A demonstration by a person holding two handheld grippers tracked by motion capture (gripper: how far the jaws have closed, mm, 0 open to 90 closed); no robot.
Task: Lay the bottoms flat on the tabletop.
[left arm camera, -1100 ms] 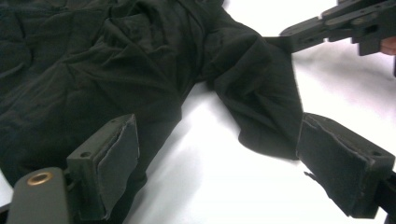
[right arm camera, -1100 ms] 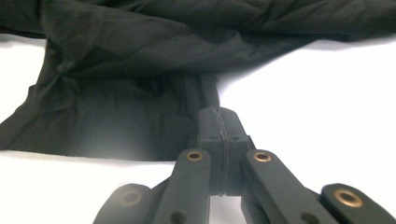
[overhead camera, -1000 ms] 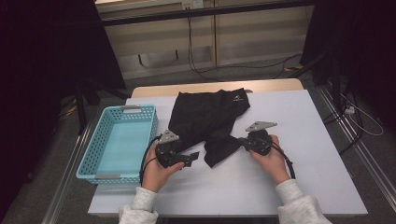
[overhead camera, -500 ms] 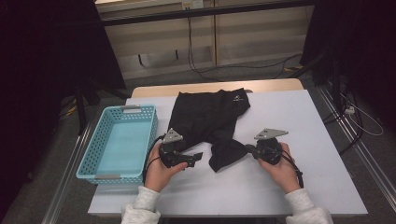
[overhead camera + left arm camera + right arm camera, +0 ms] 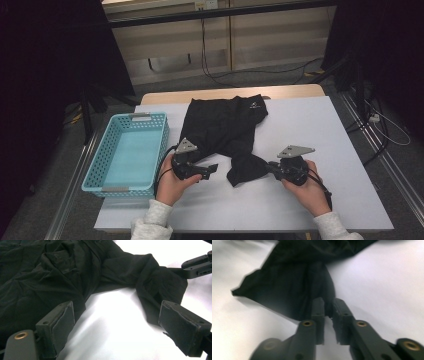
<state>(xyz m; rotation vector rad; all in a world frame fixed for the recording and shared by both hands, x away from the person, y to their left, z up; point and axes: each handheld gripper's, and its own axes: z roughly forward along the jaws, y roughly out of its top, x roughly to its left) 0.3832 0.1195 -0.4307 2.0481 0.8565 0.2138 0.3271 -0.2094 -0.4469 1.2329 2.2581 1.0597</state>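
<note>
Black garment (image 5: 62,272) cut off by the left gripper view's top and left edges.

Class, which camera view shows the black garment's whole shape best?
The high view: there the black garment lies whole on the white table beside the blue basket. The left gripper view shows its crumpled folds up close; the right gripper view shows one blurred end at the right gripper.
</note>
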